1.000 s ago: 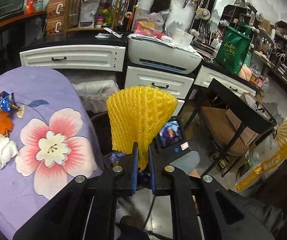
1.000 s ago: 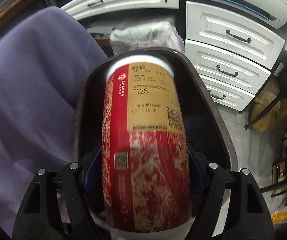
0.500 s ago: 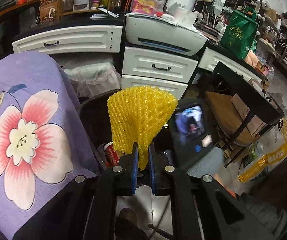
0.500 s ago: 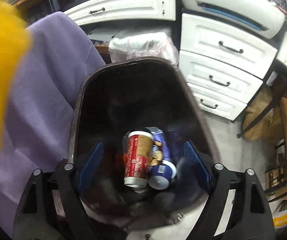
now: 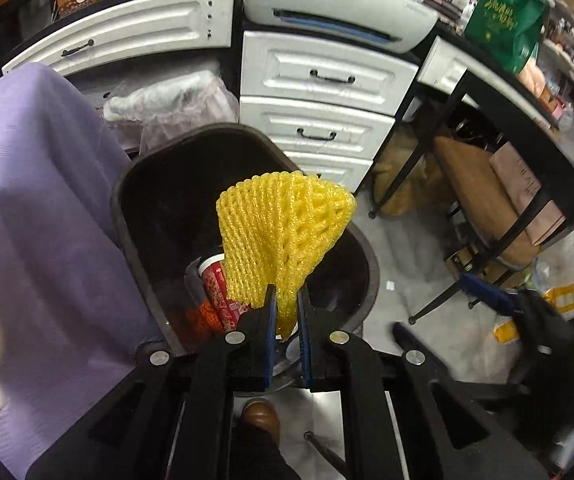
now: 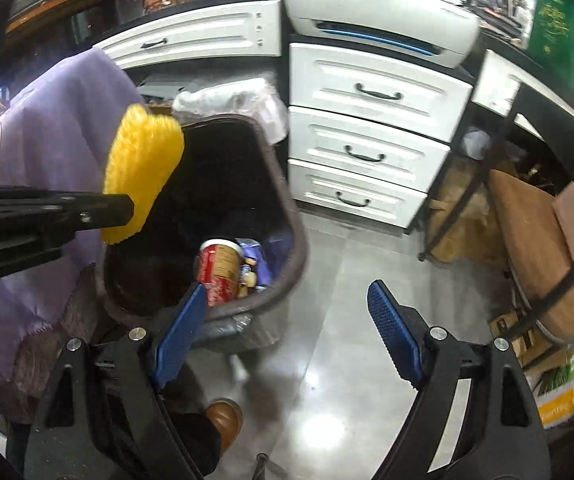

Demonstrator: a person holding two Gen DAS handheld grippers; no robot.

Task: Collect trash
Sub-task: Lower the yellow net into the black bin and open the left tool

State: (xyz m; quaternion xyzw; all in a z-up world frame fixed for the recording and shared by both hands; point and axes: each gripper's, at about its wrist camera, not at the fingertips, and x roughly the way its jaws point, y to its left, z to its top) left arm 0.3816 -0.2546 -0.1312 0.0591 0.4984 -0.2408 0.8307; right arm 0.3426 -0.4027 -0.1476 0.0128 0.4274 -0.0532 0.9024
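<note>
My left gripper (image 5: 285, 300) is shut on a yellow foam fruit net (image 5: 283, 232) and holds it above the open dark trash bin (image 5: 127, 176). The net also shows in the right wrist view (image 6: 141, 176), over the bin (image 6: 287, 208). A red paper cup (image 6: 221, 268) lies inside the bin among other wrappers; it also shows in the left wrist view (image 5: 219, 288). My right gripper (image 6: 287, 312) is open and empty, to the right of the bin, above the floor.
A table with a purple flowered cloth (image 5: 27, 220) stands left of the bin. White drawers (image 6: 367, 120) and a printer (image 6: 379, 12) are behind it. A lined white bin (image 5: 171, 100) sits behind the dark one. A black-framed table (image 5: 507, 184) stands at right.
My right gripper opened and dropped the red cup into the bin, then drew back to the right. My left gripper carried the yellow net from beside the table to above the bin.
</note>
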